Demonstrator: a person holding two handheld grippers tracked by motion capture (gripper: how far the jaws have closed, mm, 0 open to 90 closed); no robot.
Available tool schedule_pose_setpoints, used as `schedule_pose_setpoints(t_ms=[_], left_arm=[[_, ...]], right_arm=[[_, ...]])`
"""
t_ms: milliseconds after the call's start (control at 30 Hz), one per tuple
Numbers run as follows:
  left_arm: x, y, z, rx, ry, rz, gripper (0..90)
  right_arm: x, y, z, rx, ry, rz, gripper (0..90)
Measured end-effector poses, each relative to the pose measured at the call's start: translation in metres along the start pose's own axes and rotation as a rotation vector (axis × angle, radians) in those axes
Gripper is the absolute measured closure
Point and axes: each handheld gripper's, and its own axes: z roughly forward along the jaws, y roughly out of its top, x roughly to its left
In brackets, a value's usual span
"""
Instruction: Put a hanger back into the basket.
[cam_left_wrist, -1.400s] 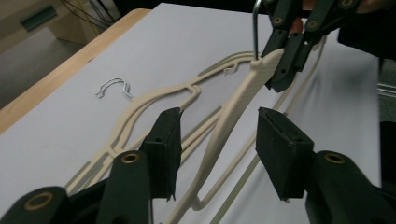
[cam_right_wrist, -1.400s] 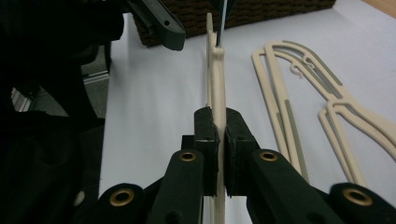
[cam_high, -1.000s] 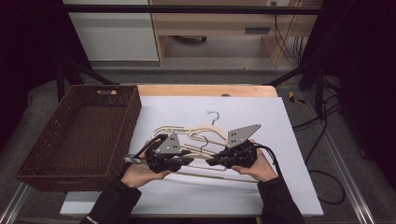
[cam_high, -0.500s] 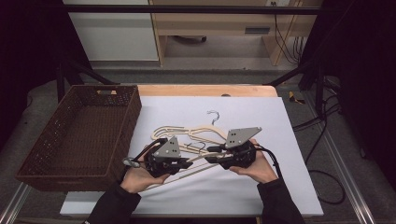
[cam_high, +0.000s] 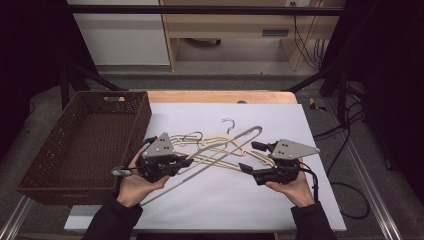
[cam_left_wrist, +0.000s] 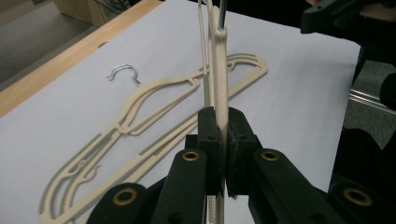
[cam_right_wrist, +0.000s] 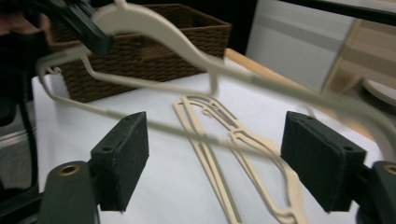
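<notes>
Now left gripper (cam_high: 187, 161) clamps raised beige plastic hanger (cam_high: 227, 145), just right of brown wicker basket (cam_high: 82, 140); right gripper (cam_high: 254, 157) jaws, just opened wide, have released it; transfer to basket next, likely.

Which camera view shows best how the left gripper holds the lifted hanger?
The left gripper view: the left gripper has its pads shut on the lifted hanger. The high view shows the whole hanger slanting. The right gripper view shows it blurred.
</notes>
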Motion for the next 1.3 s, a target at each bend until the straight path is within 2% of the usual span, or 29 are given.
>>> schedule_pose_setpoints(t_ms=[67,200,333,433,600,767,933,1033,1167,1300], left_arm=[[0.004,0.005,-0.009,-0.006,0.017,-0.001,86.4],[0.015,0.017,-0.033,-0.025,0.058,-0.001,86.4],[0.029,0.026,-0.059,-0.041,0.107,-0.005,86.4],[0.042,0.029,-0.077,-0.045,0.138,-0.012,86.4],[0.066,0.024,-0.108,-0.056,0.192,-0.039,86.4],[0.093,0.008,-0.135,-0.056,0.247,-0.061,86.3],[0.119,-0.015,-0.156,-0.043,0.292,-0.096,86.3],[0.135,-0.031,-0.164,-0.047,0.311,-0.118,86.3],[0.154,-0.054,-0.173,-0.023,0.331,-0.153,86.3],[0.167,-0.073,-0.177,-0.018,0.353,-0.199,86.3]], right_arm=[[-0.003,-0.007,-0.008,-0.017,-0.032,0.041,19.6],[-0.011,-0.021,-0.022,-0.035,-0.129,0.118,12.7],[-0.016,-0.032,-0.030,-0.051,-0.186,0.166,10.7],[-0.019,-0.039,-0.034,-0.047,-0.211,0.198,9.3],[-0.021,-0.045,-0.035,-0.017,-0.230,0.219,8.0],[-0.021,-0.046,-0.034,-0.011,-0.234,0.214,7.9],[-0.021,-0.046,-0.034,-0.009,-0.235,0.211,7.1],[-0.021,-0.046,-0.033,-0.004,-0.240,0.215,6.9],[-0.021,-0.046,-0.033,-0.003,-0.239,0.216,6.9],[-0.021,-0.047,-0.032,-0.002,-0.240,0.218,6.9]])
